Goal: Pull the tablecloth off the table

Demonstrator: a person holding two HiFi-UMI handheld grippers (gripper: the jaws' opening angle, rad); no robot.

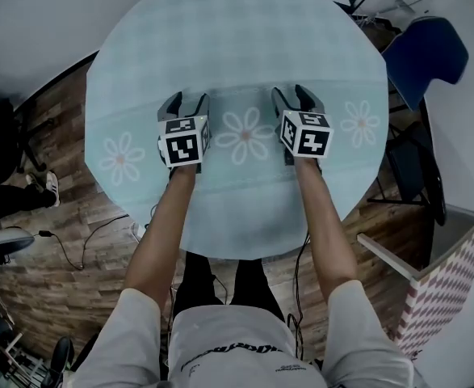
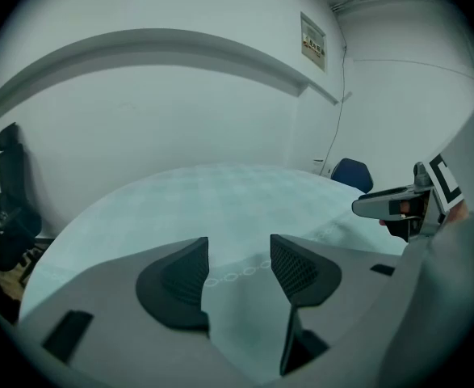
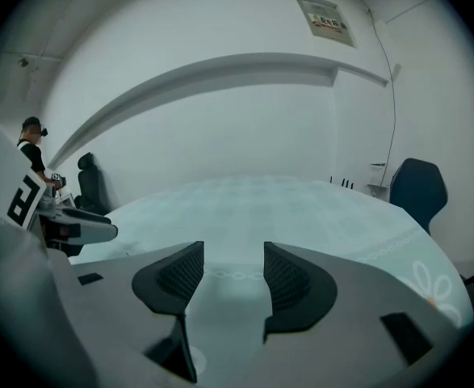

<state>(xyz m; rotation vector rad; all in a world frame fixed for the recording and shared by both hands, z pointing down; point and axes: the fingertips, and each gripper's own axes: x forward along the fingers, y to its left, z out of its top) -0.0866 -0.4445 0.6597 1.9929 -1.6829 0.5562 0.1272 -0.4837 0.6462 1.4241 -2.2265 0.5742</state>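
Fingers (image 2: 176, 281) of left gripper (image 2: 238, 253) and right gripper (image 3: 233, 261) gape over tablecloth (image 1: 237, 39).

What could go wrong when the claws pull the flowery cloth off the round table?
The left claw and right claw are both open over the flat tablecloth, with no fold between them, so they may pinch nothing or slip. If one grips better, the cloth could come off crooked. Its right edge hangs close to the blue chair and might snag.
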